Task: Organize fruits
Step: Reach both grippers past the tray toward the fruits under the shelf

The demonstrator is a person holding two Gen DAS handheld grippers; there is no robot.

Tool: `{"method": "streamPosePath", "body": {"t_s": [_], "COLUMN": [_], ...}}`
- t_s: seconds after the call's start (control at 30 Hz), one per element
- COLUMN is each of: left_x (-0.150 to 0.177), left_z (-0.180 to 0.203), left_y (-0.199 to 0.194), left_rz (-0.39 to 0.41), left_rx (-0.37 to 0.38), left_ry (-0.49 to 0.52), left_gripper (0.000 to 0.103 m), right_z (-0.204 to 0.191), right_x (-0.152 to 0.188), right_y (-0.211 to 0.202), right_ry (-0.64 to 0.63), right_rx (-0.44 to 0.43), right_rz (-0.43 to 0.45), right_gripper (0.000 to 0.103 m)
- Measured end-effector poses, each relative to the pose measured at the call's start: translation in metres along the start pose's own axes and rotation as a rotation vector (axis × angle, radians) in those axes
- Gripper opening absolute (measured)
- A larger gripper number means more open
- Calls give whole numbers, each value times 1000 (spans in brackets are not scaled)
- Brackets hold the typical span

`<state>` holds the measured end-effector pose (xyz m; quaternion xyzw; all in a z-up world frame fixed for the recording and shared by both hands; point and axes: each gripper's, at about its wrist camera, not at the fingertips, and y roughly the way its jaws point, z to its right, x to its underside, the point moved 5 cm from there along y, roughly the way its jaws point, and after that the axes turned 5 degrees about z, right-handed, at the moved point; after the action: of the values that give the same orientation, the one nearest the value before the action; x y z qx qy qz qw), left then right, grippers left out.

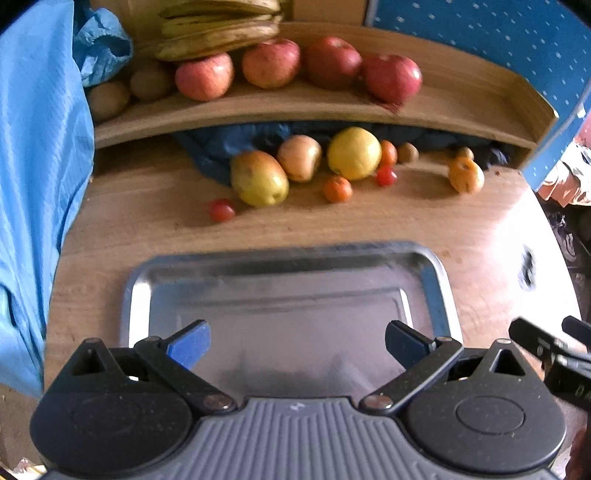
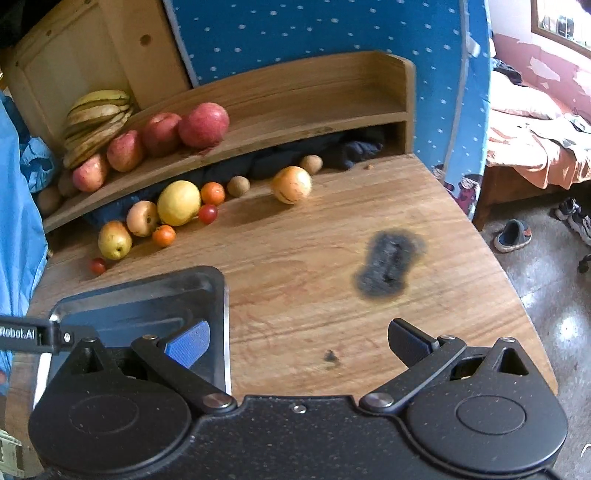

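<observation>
A bare steel tray [image 1: 140, 295] [image 2: 218, 295] lies on the wooden table, and my left gripper [image 1: 297, 345] hangs open over its near part. My right gripper [image 2: 299, 345] stands open over bare wood just right of the tray. Loose fruit lies at the back under the shelf: a yellow-green pear [image 1: 258, 179] [image 2: 114, 240], a peach-coloured fruit [image 1: 299, 157] [image 2: 142, 218], a big yellow citrus [image 1: 354, 153] [image 2: 178, 203], small oranges [image 1: 337, 189] [image 2: 163, 235], cherry tomatoes [image 1: 221, 210] [image 2: 98, 265], kiwis [image 2: 238, 185] and a striped yellow fruit [image 1: 466, 175] [image 2: 291, 184].
A curved wooden shelf [image 1: 295, 107] [image 2: 295, 122] carries red apples [image 1: 271, 62] [image 2: 203, 124], bananas [image 1: 218, 33] [image 2: 98, 118] and kiwis [image 1: 149, 83]. Dark cloth [image 1: 221, 147] is stuffed under it. Blue fabric [image 1: 37, 184] hangs on the left. A black scorch mark [image 2: 388, 264] stains the table; its right edge drops to the floor.
</observation>
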<state>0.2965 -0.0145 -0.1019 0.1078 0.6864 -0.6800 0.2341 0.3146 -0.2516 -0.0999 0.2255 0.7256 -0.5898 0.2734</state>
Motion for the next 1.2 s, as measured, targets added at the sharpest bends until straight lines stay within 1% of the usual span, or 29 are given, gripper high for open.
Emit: {"method": "streamPosePath", "body": {"t_s": [0.13, 0.23, 0.33, 0.47, 0.6, 0.67, 0.73, 0.87, 0.97, 1.07, 1.2], "left_x": [-15, -22, -31, -43, -52, -55, -56, -57, -58, -59, -63], "left_z": [-18, -31, -44, -62, -78, -84, -90, -102, -107, -109, -106], "left_y": [9, 19, 28, 43, 60, 64, 68, 78, 84, 85, 88], "left_rz": [7, -4, -12, -8, -8, -4, 4, 0, 0, 20, 34], "left_rx": [28, 38, 49, 77, 97, 112, 120, 106, 88, 83, 85], "left_ry": [15, 34, 47, 66, 42, 31, 20, -1, 0, 18, 54], "left_gripper": [103, 103, 103, 103, 103, 103, 103, 103, 102, 102, 101], "right_z": [-24, -39, -57, -83, -104, -110, -116, -132, -142, -147, -149], "right_x": [-3, -5, -8, -12, -20, -24, -28, -38, -46, -53, -59], "right_y": [7, 13, 19, 27, 30, 31, 36, 51, 65, 80, 99], "right_ry": [-25, -33, -45, -106, -179, -217, -241, -298, -313, -300, -261], "right_rx": [9, 28, 17, 16, 22, 41, 37, 1, -27, -31, -63], "right_rz": [-5, 3, 18, 23, 22, 25, 22, 15, 11, -3, -32], "right_gripper": [102, 102, 102, 103, 103, 103, 103, 103, 103, 102, 102]}}
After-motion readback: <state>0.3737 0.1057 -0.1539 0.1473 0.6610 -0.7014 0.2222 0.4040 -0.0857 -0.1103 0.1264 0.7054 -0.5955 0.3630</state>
